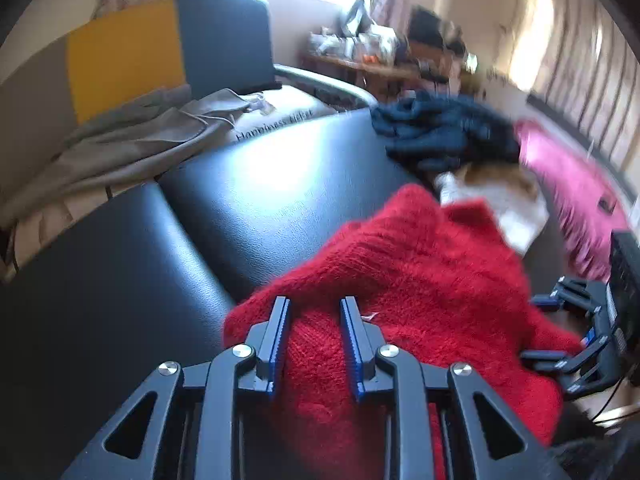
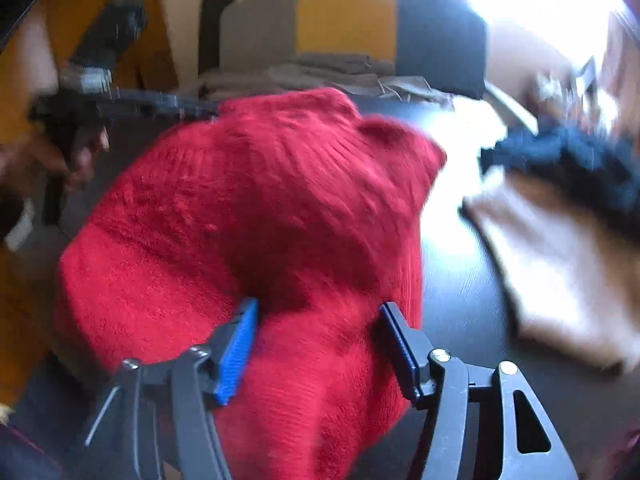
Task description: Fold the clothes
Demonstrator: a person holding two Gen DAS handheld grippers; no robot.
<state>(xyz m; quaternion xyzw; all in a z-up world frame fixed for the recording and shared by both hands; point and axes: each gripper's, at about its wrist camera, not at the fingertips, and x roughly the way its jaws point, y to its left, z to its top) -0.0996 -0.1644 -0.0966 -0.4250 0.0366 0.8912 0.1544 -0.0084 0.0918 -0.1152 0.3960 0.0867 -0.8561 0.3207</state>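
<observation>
Both grippers, left (image 1: pixel 316 308) and right (image 2: pixel 318 312), clench the red sweater (image 1: pixel 400 280) (fuzzy knit); navy garment (image 1: pixel 440 132) lies at one o'clock.

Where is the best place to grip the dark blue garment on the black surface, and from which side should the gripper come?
Probably the near edge of the dark blue garment, coming from the bare side of the black surface. It lies crumpled, its raised folds offering an edge to pinch, and its far side overlaps the beige cloth. Motion blur hides any collar or hem.
</observation>
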